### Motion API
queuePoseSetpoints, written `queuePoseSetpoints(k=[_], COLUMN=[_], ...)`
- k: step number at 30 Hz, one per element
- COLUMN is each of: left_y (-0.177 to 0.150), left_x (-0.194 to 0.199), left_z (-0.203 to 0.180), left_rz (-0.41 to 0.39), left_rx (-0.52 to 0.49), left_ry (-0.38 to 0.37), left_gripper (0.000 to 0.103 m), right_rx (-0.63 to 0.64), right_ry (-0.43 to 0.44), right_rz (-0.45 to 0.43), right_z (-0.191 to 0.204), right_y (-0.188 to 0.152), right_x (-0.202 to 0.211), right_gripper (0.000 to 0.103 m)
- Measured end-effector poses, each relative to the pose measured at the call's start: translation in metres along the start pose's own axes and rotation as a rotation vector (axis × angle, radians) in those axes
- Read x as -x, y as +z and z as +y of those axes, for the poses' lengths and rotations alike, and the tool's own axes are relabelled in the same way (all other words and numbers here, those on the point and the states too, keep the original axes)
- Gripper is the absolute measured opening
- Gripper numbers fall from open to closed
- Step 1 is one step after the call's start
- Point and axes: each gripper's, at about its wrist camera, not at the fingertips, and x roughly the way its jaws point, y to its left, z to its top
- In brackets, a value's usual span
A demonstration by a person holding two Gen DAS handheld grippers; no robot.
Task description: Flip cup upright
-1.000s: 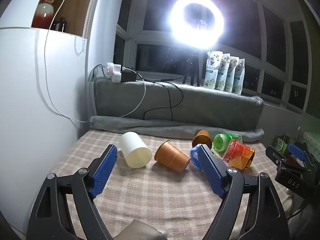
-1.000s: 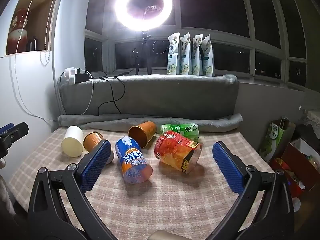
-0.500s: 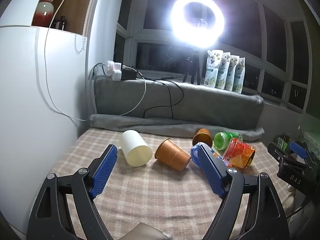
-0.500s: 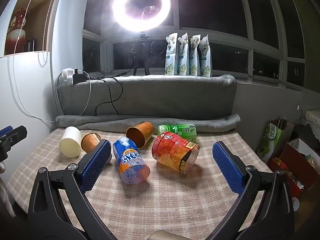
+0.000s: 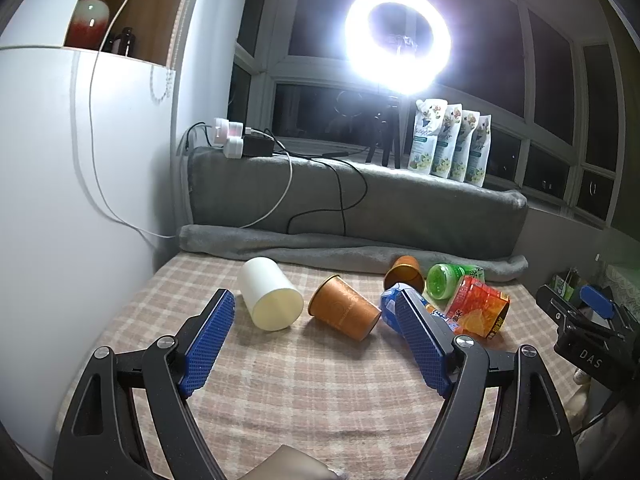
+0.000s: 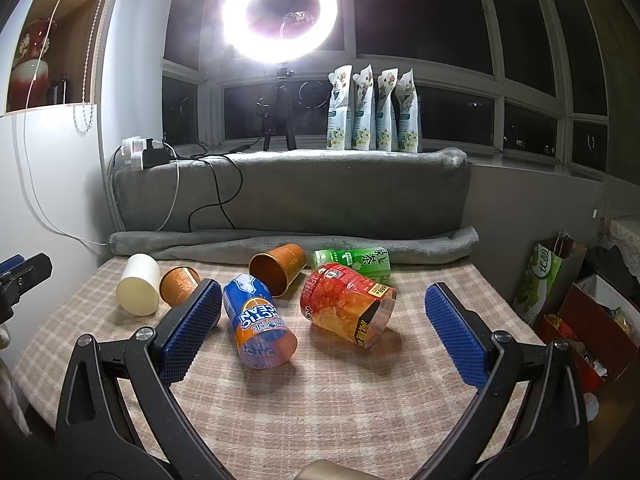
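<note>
My left tongs point(image 5: 316, 324) are spread wide and grasp nothing, hovering over a desk point(image 5: 304, 392) covered in a beige checked cloth. Just ahead of them, between the two blue pads, a white cup point(image 5: 269, 294) lies on its side with its flat base turned toward me. Just to its right lies a brown paper cup point(image 5: 345, 313), also on its side, base toward me. Partly hidden behind my left tongs' right pad is a blue and orange cup point(image 5: 390, 308).

My right tongs point(image 6: 322, 322) are likewise released and empty. Ahead of them, near the left pad, the blue and orange cup point(image 6: 258, 326) lies on its side, its open end toward me. To its right, between the pads, a red and orange cup point(image 6: 346, 306) lies tipped over, its mouth facing me and to the right. Behind these two, a second brown cup point(image 6: 278, 268) lies with its open mouth facing me, and a green cup point(image 6: 354, 260) lies on its side just to the right of it, touching the red one's far edge. Far left of my right tongs sit the white cup point(image 6: 138, 289) and the first brown paper cup point(image 6: 180, 285), touching each other.

A rolled grey blanket point(image 6: 294, 242) lines the far edge of the desk, and a bright ring light point(image 6: 282, 10) shines above it
</note>
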Motion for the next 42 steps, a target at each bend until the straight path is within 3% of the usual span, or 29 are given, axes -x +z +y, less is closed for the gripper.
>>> queuePoseSetpoints(k=[42], left_y=[0.006], left_x=[0.013], left_z=[-0.004], left_rz=[-0.012], left_rx=[0.006], left_ry=[-0.018], left_gripper=[0.082], right_rx=[0.004], right_ry=[-0.009], right_rz=[-0.037], right_z=[-0.010], right_y=[0.010], right_x=[0.016], right_gripper=[0.103])
